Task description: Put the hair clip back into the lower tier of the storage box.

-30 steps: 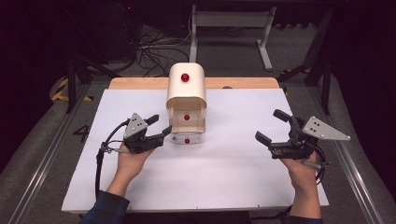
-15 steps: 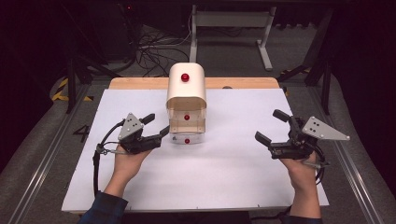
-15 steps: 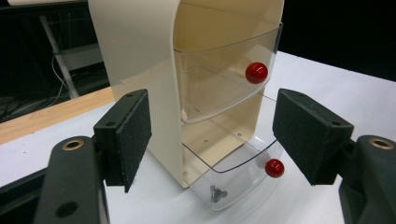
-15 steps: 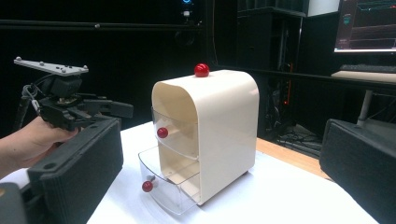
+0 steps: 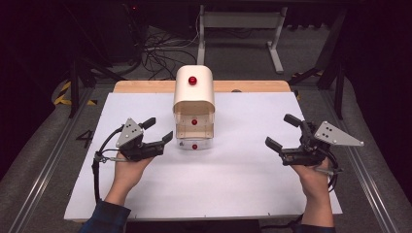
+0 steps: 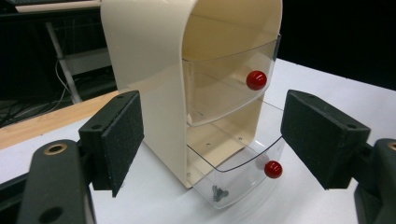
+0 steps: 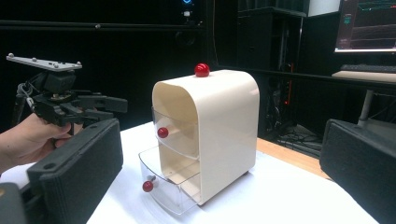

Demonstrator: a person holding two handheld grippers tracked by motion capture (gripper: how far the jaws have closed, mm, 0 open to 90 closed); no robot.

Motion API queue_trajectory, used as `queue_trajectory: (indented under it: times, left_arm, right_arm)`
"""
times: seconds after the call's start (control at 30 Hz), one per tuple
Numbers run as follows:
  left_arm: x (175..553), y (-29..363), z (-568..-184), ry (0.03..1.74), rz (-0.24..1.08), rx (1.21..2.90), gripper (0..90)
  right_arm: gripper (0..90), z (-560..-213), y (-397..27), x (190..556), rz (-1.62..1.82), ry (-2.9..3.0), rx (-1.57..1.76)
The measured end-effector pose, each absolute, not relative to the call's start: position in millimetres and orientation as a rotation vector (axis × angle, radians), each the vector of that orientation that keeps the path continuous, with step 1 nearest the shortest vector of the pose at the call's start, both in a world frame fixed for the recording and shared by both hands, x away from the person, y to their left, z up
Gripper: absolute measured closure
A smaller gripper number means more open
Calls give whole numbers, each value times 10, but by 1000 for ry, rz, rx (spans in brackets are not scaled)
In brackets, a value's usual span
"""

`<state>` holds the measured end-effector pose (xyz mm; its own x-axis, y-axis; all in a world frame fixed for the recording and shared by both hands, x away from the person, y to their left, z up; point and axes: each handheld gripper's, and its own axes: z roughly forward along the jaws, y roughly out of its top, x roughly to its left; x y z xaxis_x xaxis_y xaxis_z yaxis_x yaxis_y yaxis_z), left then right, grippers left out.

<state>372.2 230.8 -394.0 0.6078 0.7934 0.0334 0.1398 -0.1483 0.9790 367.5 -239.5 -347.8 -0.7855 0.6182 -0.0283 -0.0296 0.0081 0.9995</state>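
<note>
The left gripper sits just left of the small cream drawer cabinet, its jaws apart with nothing between them; they have just been opening. In the left gripper view its two black foam pads stand on either side of the cabinet's near corner, clear of it, and touch neither the cabinet nor a drawer. The person's left hand holds that gripper low over the white table sheet, with its cable looping off to the left.

The lower drawer, made of clear plastic with a red knob, is pulled partway out of the cabinet toward the near side. A few small dark things, too small to tell apart, lie on its floor. The upper drawer is also clear, carries its own red knob, and is pushed in. A third red knob sits on top of the cabinet.

The cabinet stands at the middle of the sheet, toward the far edge, in front of a wooden board.

The right gripper is well apart from the cabinet, at the right side of the sheet, held by the right hand. Its jaws are spread wide and hold nothing.
</note>
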Motion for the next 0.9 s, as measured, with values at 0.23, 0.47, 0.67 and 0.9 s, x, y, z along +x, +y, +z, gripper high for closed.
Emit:
queue_trajectory:
  times: [0.23,0.47,0.67,0.9]
  left_arm:
    - [3688,2349,-3916,783,690,1634,204]
    - [3665,2392,-3893,780,688,1626,181]
    - [3645,2412,-3875,769,693,1630,166]
    - [3620,2428,-3854,762,690,1628,148]
  right_arm:
    - [0,-3484,-2382,3680,1827,1830,602]
    - [0,-3487,-2377,3683,1828,1830,601]
    - [0,-3489,-2375,3684,1828,1830,598]
    - [0,-3500,-2363,3691,1828,1835,599]
